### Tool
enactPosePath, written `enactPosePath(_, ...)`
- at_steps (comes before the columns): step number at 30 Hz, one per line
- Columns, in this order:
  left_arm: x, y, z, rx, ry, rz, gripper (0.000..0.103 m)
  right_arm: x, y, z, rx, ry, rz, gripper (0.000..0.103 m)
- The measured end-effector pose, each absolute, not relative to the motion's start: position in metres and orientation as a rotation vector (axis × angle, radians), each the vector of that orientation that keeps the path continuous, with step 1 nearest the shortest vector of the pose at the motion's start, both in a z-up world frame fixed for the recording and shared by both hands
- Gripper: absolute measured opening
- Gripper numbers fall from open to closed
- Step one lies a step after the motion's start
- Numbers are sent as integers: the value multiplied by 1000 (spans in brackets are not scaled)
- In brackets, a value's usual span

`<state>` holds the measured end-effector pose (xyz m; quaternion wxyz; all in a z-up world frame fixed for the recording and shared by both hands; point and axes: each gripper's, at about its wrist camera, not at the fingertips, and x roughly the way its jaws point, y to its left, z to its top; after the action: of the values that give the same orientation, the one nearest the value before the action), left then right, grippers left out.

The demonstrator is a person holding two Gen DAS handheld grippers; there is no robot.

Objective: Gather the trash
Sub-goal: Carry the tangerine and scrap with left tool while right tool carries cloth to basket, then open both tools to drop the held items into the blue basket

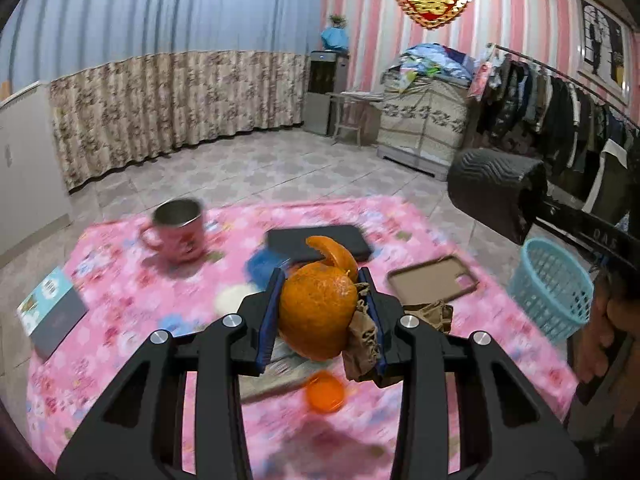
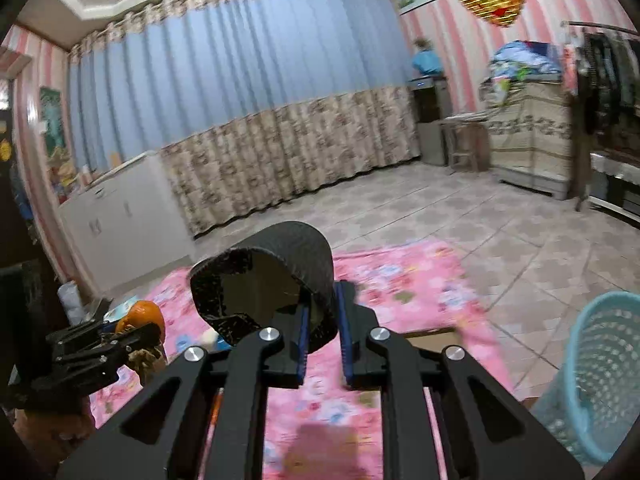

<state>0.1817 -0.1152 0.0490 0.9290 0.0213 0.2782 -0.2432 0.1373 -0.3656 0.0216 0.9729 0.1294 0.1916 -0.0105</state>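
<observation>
My left gripper (image 1: 322, 296) is shut on an orange peel (image 1: 316, 312) together with a crumpled brown paper (image 1: 362, 336), held above the pink flowered cloth (image 1: 120, 304). It also shows at the left of the right wrist view (image 2: 138, 334). My right gripper (image 2: 322, 332) is shut on a black curved piece with a shiny inner face (image 2: 272, 276); that piece also shows in the left wrist view (image 1: 496, 196). A light blue mesh basket (image 1: 554, 286) stands on the floor right of the cloth, and shows in the right wrist view (image 2: 600, 376).
On the cloth lie a pink mug (image 1: 176, 232), a black case (image 1: 320, 242), a brown phone case (image 1: 434, 280), a booklet (image 1: 52, 312), another brown paper scrap (image 1: 430, 314) and a small orange piece (image 1: 325, 392). Tiled floor surrounds it.
</observation>
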Motion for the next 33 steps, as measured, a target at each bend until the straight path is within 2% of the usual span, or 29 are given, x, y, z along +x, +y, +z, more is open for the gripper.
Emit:
enactPosePath(8, 179, -263, 75, 31, 513, -710, 36, 39, -512, 25, 317, 356, -471, 14)
enactPosePath(16, 162, -432, 43, 48, 594, -910, 36, -30, -607, -11, 496, 364, -634, 14)
enactPosePath(25, 162, -512, -5, 121, 688, -954, 39, -18, -629, -35, 521, 417, -639, 15)
enactPosePath(27, 163, -522, -13, 139, 704, -958, 44, -15, -633, -37, 525, 427, -643, 15)
enactPosePath(28, 161, -522, -15, 137, 707, -959, 45, -15, -634, -38, 528, 430, -649, 17)
enactPosePath(30, 160, -523, -20, 133, 716, -972, 51, -15, -640, -39, 537, 428, -651, 29)
enactPosePath(31, 160, -525, -22, 135, 722, -981, 55, -17, -641, -39, 542, 423, -660, 42)
enactPosePath(33, 156, -523, -22, 133, 712, -981, 58, -22, -641, -39, 561, 403, -664, 45)
